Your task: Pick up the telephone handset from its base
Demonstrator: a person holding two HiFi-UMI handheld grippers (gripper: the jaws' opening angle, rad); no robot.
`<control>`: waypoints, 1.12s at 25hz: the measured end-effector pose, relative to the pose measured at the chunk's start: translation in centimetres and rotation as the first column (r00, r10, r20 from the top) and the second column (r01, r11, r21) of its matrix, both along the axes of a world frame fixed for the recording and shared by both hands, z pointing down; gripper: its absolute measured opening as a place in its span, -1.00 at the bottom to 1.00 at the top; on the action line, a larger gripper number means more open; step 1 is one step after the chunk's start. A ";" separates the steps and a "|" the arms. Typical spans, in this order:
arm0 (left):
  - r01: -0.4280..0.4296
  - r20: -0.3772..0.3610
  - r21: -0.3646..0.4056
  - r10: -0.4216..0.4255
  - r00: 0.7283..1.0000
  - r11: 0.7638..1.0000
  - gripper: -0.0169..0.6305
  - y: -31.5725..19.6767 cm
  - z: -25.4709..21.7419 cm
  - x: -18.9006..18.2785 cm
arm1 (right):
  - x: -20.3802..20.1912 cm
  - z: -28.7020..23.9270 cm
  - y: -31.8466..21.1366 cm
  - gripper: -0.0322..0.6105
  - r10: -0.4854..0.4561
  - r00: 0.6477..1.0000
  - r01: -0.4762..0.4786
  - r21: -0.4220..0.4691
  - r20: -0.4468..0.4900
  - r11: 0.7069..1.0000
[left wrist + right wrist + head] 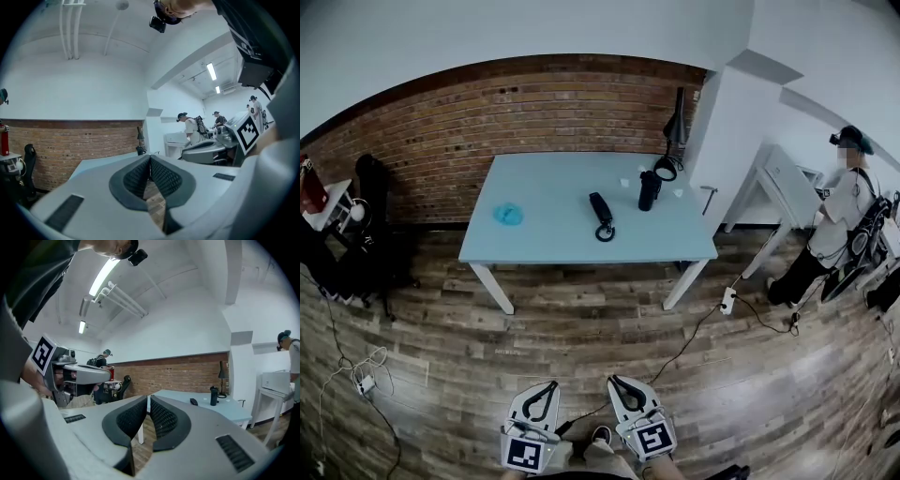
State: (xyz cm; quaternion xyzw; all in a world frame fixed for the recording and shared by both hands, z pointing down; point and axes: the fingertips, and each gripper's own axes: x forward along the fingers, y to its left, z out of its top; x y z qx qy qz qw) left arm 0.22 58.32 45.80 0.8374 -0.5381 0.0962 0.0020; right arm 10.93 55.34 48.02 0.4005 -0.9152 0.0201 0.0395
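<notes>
Your left gripper (552,384) and right gripper (613,381) are closed, empty, well apart from the telephone handset (601,212) on the worktop (544,239).

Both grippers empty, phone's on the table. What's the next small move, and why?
Probably step toward the table first. The telephone handset lies on it, across a stretch of wooden floor from the left gripper and the right gripper. Both are shut with nothing between their jaws, so the handset looks well out of reach. Opening the jaws can wait until closer.
</notes>
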 end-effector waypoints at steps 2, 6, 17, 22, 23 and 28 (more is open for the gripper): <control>0.011 0.006 0.006 -0.011 1.000 1.000 -0.90 -0.3 0.6 -1.1 | -0.9 -0.2 -0.9 -0.82 -0.005 1.000 0.005 0.002 0.001 1.000; 0.021 -0.008 0.001 -0.021 1.000 1.000 -0.89 -2.5 1.7 -4.2 | -3.1 -0.5 -3.3 -0.83 0.006 0.999 -0.005 0.015 -0.033 1.000; -0.016 -0.066 0.107 0.023 0.998 0.994 -0.89 -11.2 -1.1 -12.1 | -8.0 -4.1 -8.2 -0.85 0.060 0.995 -0.054 0.074 -0.081 0.996; -0.018 -0.058 0.067 0.022 0.998 0.998 -0.89 -13.2 0.4 -12.8 | -8.5 -3.0 -9.9 -0.85 0.041 0.994 -0.036 0.056 -0.100 0.998; -0.015 -0.053 0.053 0.017 0.998 0.998 -0.89 -13.5 0.8 -12.7 | -8.4 -2.8 -10.6 -0.85 0.041 0.995 -0.036 0.052 -0.094 0.998; 0.012 -0.018 0.028 -0.012 1.000 1.000 -0.89 -16.6 1.6 -10.9 | -7.1 -2.5 -15.2 -0.85 0.024 0.999 -0.021 0.059 -0.045 0.998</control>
